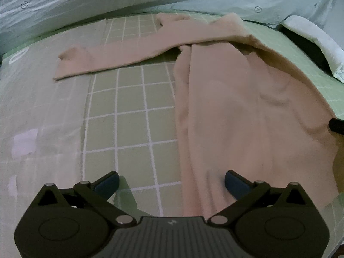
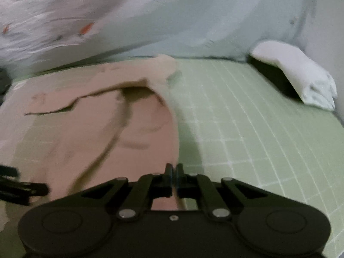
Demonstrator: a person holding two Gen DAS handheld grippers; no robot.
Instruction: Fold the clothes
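The beige long-sleeved top (image 1: 247, 111) lies on the green gridded mat (image 1: 129, 116), its body running lengthwise away from the left gripper (image 1: 172, 182), one sleeve (image 1: 111, 58) stretched out sideways to the left across the grid. Pale bedding (image 1: 64, 10) banks up behind the mat, and a folded white cloth (image 1: 311, 36) sits at the far right on something dark. The fabric is soft and rumpled. The left gripper hovers wide open above the hem; the right gripper (image 2: 173, 176) is clamped shut at the top's right edge, though blur hides whether cloth is pinched.
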